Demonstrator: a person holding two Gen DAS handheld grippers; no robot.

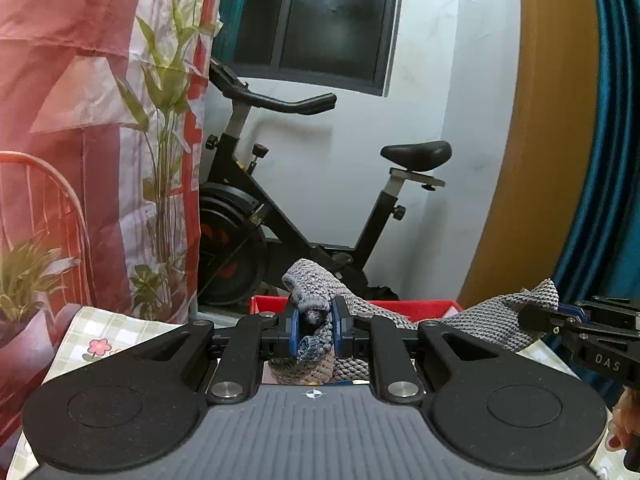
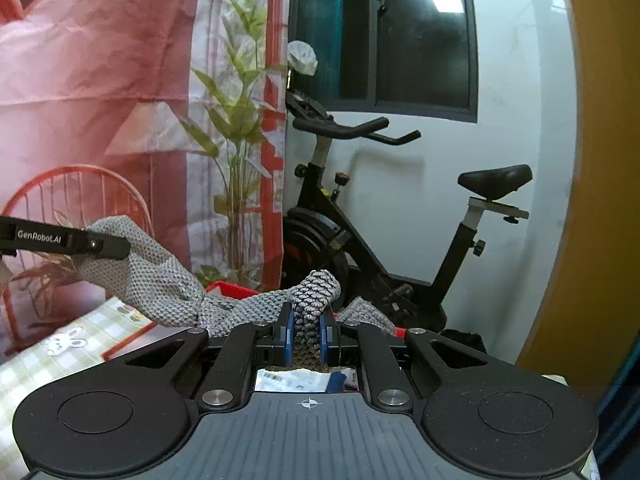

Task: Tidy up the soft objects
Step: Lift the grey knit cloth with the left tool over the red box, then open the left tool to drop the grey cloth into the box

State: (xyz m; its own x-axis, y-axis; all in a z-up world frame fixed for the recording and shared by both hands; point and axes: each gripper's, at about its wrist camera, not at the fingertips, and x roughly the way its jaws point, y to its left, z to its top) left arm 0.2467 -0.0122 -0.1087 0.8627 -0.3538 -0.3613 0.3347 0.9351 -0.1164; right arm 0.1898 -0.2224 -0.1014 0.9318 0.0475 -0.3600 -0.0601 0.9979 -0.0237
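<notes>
A grey knitted cloth hangs stretched between my two grippers, above a red bin. My left gripper is shut on one bunched end of it. My right gripper is shut on the other end. In the right wrist view the cloth runs left to the left gripper's finger. In the left wrist view the right gripper shows at the right edge, clamped on the cloth's corner.
A table with a checked green cloth lies below. A black exercise bike stands behind, by a white wall. A red patterned curtain and a red wire chair are at the left. Printed packets lie under the right gripper.
</notes>
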